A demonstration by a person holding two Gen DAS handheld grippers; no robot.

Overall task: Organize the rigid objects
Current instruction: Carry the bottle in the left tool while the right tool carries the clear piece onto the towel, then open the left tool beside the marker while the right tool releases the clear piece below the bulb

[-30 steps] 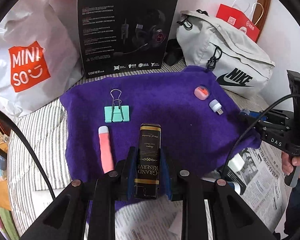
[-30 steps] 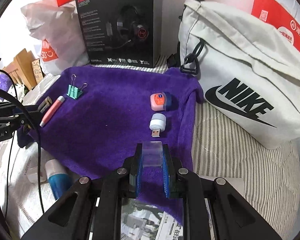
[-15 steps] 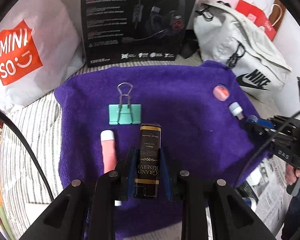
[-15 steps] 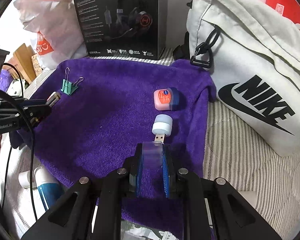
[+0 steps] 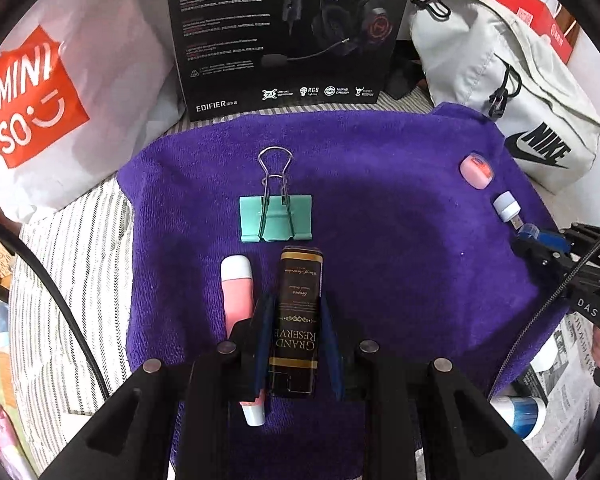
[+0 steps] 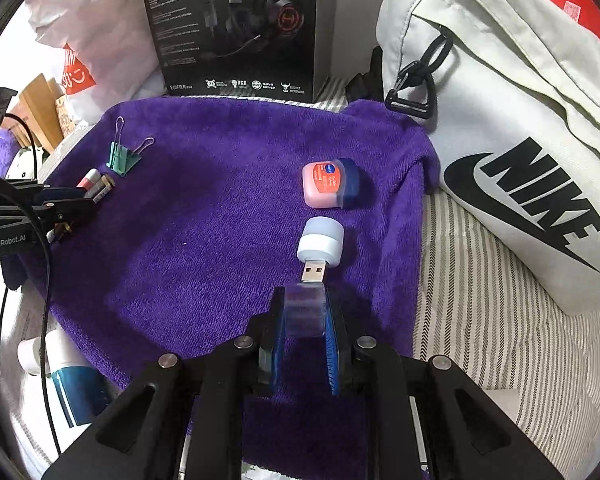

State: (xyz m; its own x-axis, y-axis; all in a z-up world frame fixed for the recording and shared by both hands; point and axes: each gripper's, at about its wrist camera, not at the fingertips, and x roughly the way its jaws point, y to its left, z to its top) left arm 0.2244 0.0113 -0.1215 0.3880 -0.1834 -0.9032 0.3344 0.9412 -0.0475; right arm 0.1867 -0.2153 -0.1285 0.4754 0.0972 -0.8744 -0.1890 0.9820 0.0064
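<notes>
My left gripper [image 5: 298, 316] is shut on a black "Grand Reserve" box [image 5: 298, 304], low over the purple towel [image 5: 380, 240]. The box lies beside a pink tube [image 5: 238, 292] and just behind a green binder clip [image 5: 276, 218]. My right gripper [image 6: 303, 312] is shut on a clear plastic cap [image 6: 304, 310], right behind the plug of a small white USB light [image 6: 320, 242]. A pink balm jar [image 6: 328, 184] lies beyond it. The right gripper also shows in the left wrist view [image 5: 540, 240].
A black headset box [image 5: 288, 32] stands at the towel's back edge. A white Nike bag [image 6: 500, 120] lies to the right, a Miniso bag [image 5: 40, 92] to the left. A blue-and-white tube [image 6: 68, 380] and newspaper [image 5: 560, 380] lie off the towel's near edge.
Both grippers moved forward over the towel. The black box came up beside the pink tube and close to the clip. The clear cap came up to the USB light's plug.
</notes>
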